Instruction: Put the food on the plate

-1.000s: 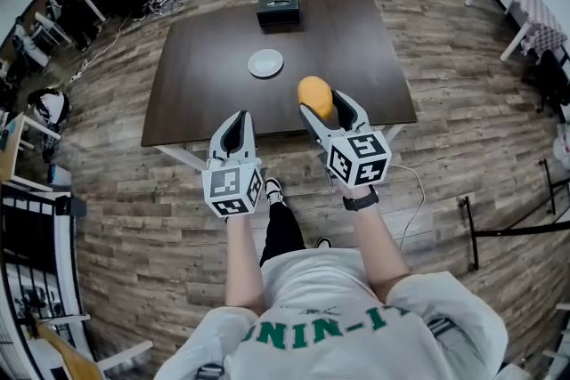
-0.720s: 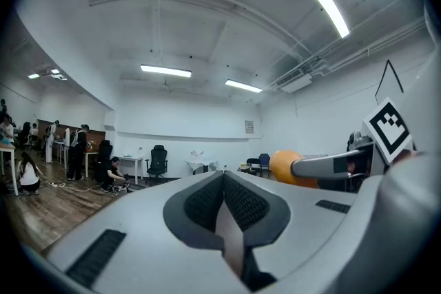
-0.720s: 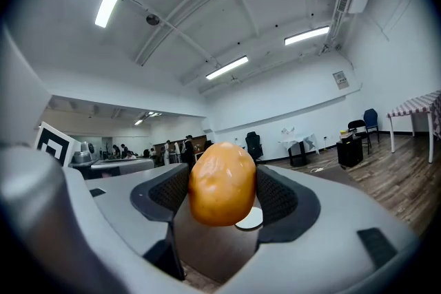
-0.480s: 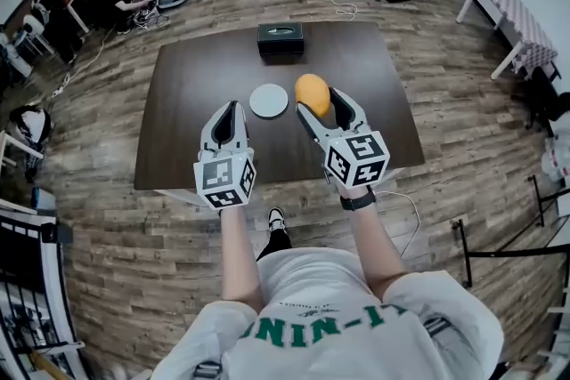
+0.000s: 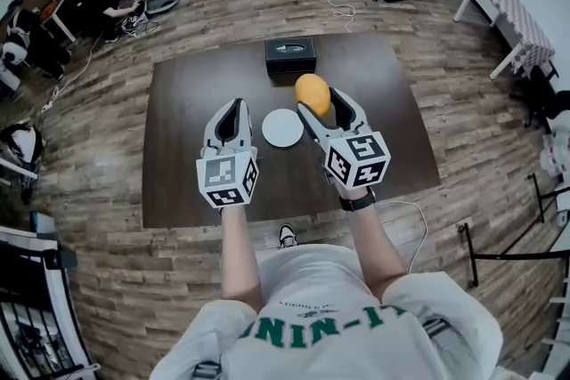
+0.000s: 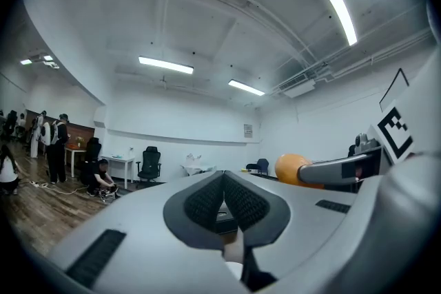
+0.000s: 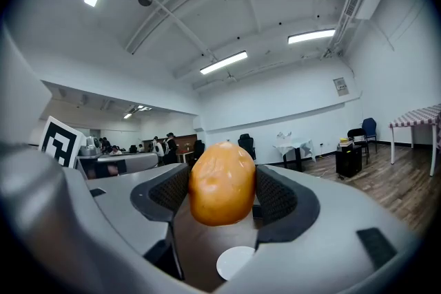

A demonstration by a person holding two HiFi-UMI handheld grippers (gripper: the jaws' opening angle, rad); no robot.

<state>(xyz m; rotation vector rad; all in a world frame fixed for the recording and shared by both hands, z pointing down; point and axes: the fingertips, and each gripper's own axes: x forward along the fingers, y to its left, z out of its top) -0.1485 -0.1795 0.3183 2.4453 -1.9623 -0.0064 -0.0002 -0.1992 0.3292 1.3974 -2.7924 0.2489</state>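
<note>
Grey right tongs (image 7: 222,193): clenched on the orange food (image 7: 222,182), with one ribbed dark pad pressed to each side and the jaws fairly wide around its girth.
Orange food: smooth, rounded and egg-like in outline. It stands upright between the pads, lifted clear of the tabletop (image 5: 196,147) and not on the plate.
Left tongs (image 6: 224,193): clenched shut, the ribbed pads meeting at their tips with nothing between them. They are held in the air beside the right pair.
Plate (image 5: 283,128): small, round, white and bare, lying flat on the tabletop. In the head view it shows between the two tongs. In the right gripper view it sits below the food and slightly to the right.
Writing on the tongs: none. Each pair carries a marker cube (image 5: 358,159) with black-and-white square patterns and no letters.
Writing on the shirt (image 5: 312,280): green capitals across the white front, partly lost in folds. "NIN" can be made out, but no whole word.
Black box (image 5: 290,55): near the far edge of the tabletop, beyond the plate and food. A pale mark on its top is too small to read.
Tabletop: dark brown and square, standing on a wood-plank floor (image 5: 134,262).
</note>
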